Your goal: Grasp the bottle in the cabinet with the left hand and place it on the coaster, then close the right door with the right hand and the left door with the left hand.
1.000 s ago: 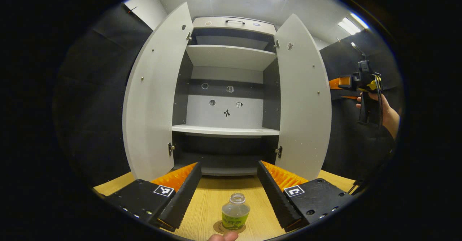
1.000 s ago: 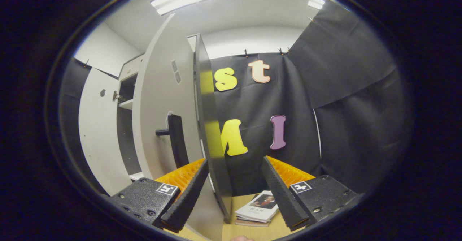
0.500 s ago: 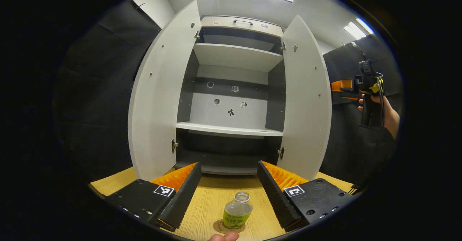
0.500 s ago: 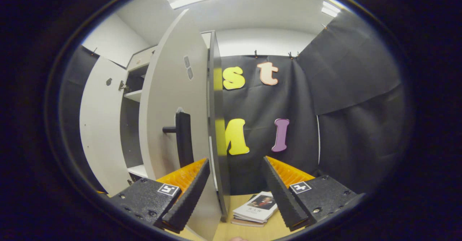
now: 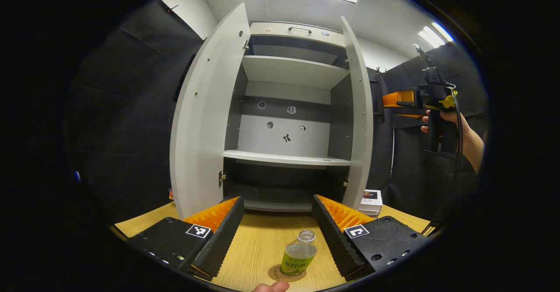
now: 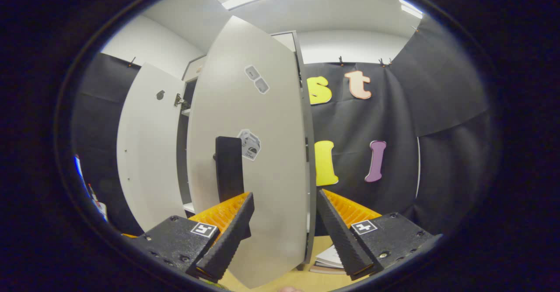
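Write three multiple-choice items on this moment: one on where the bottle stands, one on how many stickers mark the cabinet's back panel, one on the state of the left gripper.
1. The bottle stands
A. on a cabinet shelf
B. on the coaster
C. on the books

2. Stickers on the cabinet back panel:
A. two
B. five
C. nine

3. The left gripper is
A. open, apart from the bottle
B. shut on the bottle
C. shut on a door handle

Answers: 1 B, the round coaster shows under its base. 2 B, five small marks show there. 3 A, its fingers stand wide on both sides, clear of the bottle.
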A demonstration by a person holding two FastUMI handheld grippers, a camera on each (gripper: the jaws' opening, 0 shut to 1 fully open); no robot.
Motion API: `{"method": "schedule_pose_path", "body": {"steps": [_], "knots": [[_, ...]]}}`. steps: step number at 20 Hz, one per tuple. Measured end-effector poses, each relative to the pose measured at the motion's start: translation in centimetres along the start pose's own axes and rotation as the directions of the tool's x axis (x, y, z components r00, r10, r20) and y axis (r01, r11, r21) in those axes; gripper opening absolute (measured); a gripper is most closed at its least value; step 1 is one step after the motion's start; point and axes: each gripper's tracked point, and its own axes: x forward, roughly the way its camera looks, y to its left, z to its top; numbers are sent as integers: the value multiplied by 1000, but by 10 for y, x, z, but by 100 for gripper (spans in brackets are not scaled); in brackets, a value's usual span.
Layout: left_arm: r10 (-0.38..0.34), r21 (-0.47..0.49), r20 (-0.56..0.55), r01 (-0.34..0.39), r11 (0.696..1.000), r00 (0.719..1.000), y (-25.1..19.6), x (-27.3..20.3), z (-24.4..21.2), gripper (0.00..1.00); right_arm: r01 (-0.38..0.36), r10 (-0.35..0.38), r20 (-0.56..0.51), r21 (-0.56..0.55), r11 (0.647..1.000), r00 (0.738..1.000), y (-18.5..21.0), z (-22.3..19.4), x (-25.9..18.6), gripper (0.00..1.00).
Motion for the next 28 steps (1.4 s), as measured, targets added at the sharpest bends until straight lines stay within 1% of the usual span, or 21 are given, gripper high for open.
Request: {"method": "schedule_pose_path", "body": {"steps": [3,4,7,10,11,12,13,14,15,16,17,19,20,22,23,24,28], "knots": [[25,5,-1,-25,1000,1000,8,-4,1,95,-85,85,-4,18,996,996,29,-4,18,96],[37,7,-4,-37,999,999,10,-9,0,95,-104,103,3,20,994,995,34,-3,26,97],[55,7,-13,-55,998,998,15,-11,0,95,-112,112,4,8,994,994,41,-3,36,98],[59,9,-11,-59,998,998,16,-11,1,95,-118,118,8,-15,993,993,45,-1,25,99],[56,7,-10,-56,998,998,16,-11,2,95,-113,113,-1,-23,993,994,44,-4,17,94],[53,4,-9,-53,999,999,16,-9,3,95,-103,103,-7,-30,994,995,44,-7,8,94],[49,0,-9,-49,999,999,16,-8,4,99,-96,95,-4,-32,995,995,44,-11,-2,99],[46,-4,-9,-46,999,999,16,-6,5,95,-87,87,-2,-32,996,996,45,-17,-12,94],[50,-6,-4,-50,999,999,17,-4,8,95,-73,73,-5,-32,997,997,44,-24,-23,94],[54,-8,7,-54,999,999,18,-4,12,95,-56,56,-13,-33,998,998,42,-34,-34,98],[51,-9,16,-51,999,999,19,0,15,95,-43,42,-20,-40,998,999,41,-44,-46,98],[47,-8,24,-47,999,999,19,6,20,95,-40,38,-32,-68,997,999,44,-63,-68,98],[46,-8,26,-45,999,999,20,8,22,95,-30,28,-35,-83,996,999,43,-72,-79,94],[43,-11,29,-43,999,999,21,11,24,95,-3,-2,-48,-100,995,999,41,-88,-98,94],[43,-14,30,-42,999,999,21,11,25,95,5,-11,-53,-99,995,999,41,-96,-106,94],[44,-17,30,-44,999,999,21,11,25,95,13,-19,-59,-93,996,998,41,-103,-112,99],[58,-58,20,-57,997,998,28,8,32,95,51,-54,-73,-48,998,996,37,-122,-119,99]]}}
